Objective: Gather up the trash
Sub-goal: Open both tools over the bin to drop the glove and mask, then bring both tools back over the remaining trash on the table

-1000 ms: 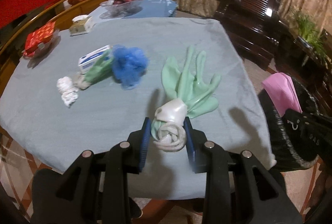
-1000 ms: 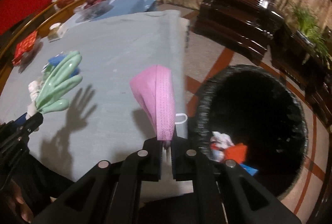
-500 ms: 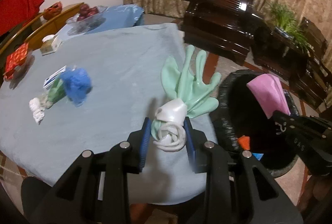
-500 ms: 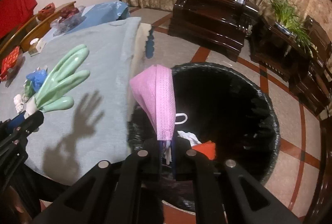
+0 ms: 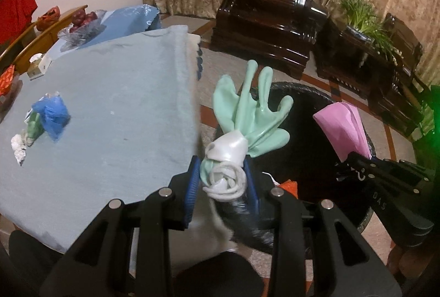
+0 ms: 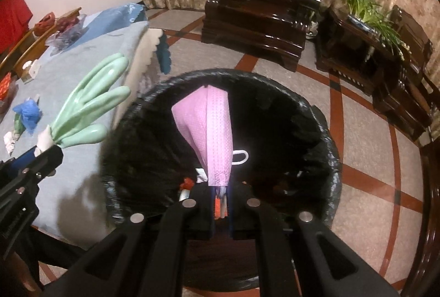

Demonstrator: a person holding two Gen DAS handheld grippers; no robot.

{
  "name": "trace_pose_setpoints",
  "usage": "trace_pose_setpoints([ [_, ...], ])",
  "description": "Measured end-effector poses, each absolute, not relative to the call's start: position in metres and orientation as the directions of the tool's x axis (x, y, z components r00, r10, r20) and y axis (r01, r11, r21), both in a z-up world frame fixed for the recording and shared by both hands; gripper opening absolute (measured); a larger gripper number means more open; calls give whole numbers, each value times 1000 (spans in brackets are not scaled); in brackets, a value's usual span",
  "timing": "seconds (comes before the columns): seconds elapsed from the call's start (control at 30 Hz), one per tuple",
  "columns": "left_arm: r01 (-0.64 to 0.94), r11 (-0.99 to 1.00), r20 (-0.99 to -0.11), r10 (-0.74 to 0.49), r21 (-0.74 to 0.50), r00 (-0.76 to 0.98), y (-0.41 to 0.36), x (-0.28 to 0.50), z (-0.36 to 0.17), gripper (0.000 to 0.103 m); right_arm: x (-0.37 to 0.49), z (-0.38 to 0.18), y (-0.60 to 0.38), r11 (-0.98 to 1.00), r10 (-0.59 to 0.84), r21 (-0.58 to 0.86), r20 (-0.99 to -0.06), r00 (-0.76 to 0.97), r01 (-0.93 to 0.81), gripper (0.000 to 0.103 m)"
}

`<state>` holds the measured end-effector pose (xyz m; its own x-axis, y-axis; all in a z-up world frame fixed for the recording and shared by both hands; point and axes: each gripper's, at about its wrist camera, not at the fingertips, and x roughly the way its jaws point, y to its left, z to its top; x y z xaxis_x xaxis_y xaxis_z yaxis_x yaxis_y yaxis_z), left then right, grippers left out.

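My left gripper point(image 5: 222, 181) is clamped on the rolled white cuff of a green rubber glove point(image 5: 249, 115), whose fingers fan out ahead of my blue pads point(image 5: 192, 181). My right gripper point(image 6: 221, 203) is pinched tight on the lower edge of a pink face mask point(image 6: 211, 129), which stands up ahead of my fingertips. Below and ahead of both grippers gapes the black-lined trash bin point(image 6: 316, 115); inside it, just past my right fingers, lie red and white scraps point(image 6: 188, 182). Well off to the left of my left fingers, a blue crumpled wad point(image 5: 52, 115) with another green glove and a white wad lies on the grey-blue tablecloth point(image 5: 123, 109).
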<state>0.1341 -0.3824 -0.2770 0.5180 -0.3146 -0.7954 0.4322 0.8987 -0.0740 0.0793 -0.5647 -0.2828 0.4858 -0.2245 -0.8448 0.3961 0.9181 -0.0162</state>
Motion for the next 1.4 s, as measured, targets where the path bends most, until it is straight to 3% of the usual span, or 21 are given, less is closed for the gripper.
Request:
trace_pose_setpoints([
  [0.47,480,876,-856,-274,-35,438,-456,126,-327,31,71,-332,-625,916,-170,26,-879,445,401,8],
  [0.5,480,877,-860,-263,-25,436,-458,126,-331,32,71,-336,-627,918,-159,32,-884,440,395,10],
  [0.57,479,877,-874,-243,-14,420,-459,128,-343,35,73,-345,-631,915,-156,31,-892,424,402,30],
  [0.6,479,878,-876,-240,-12,417,-459,128,-345,39,73,-348,-631,914,-154,33,-894,420,404,34],
  [0.8,470,883,-866,-233,3,442,-448,129,-342,54,69,-355,-630,913,-144,39,-900,411,406,34],
  [0.97,458,889,-857,-232,5,460,-436,131,-332,56,64,-344,-619,913,-143,47,-893,427,405,34],
  [1.13,429,903,-832,-229,11,505,-407,136,-311,65,64,-325,-596,917,-145,50,-883,447,396,34],
  [1.4,390,921,-802,-221,16,555,-354,140,-283,68,66,-286,-540,933,-152,42,-855,496,358,37],
])
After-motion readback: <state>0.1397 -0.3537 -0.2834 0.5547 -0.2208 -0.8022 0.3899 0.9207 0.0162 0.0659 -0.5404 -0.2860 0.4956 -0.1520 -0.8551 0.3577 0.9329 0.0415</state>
